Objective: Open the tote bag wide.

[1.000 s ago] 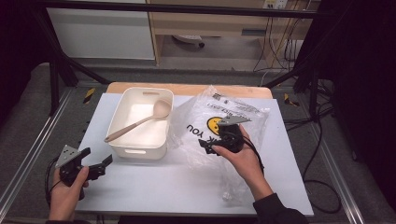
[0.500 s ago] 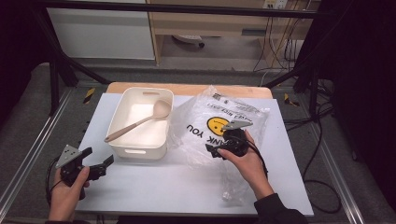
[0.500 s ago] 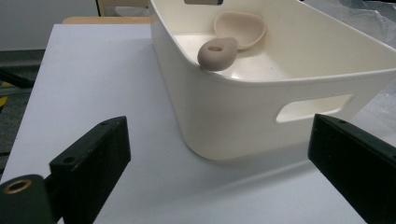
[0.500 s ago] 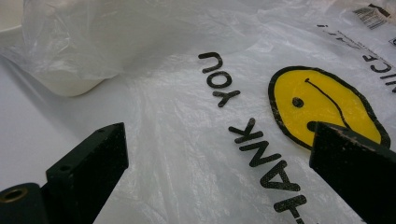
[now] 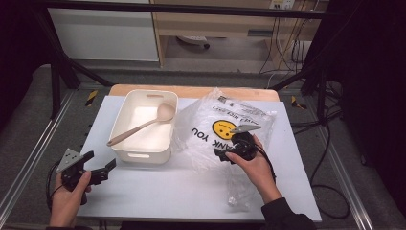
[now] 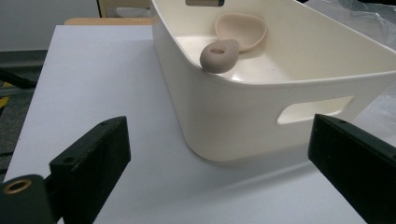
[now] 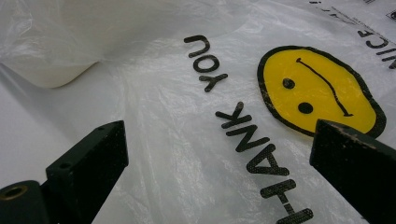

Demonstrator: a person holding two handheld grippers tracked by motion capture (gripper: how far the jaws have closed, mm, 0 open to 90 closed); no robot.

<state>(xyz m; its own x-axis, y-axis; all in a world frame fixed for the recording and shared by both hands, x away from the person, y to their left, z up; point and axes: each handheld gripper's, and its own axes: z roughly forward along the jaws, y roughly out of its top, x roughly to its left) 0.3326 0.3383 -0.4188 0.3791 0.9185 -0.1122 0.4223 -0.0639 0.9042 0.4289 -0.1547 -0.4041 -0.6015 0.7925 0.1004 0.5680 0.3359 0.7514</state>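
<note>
Clear plastic bag (image 5: 225,127) lies crumpled right of the white tub (image 5: 143,125); my right gripper (image 5: 224,154) hovers over it, jaws wide, holding nothing; its near end is hidden under my hand. My left gripper (image 5: 99,165) stands wide open, empty, before the tub; the spoon (image 6: 232,41) shows foreshortened, shaft hidden.

right gripper (image 5: 225,154) eased nearer over plastic bag (image 5: 210,120)
</note>
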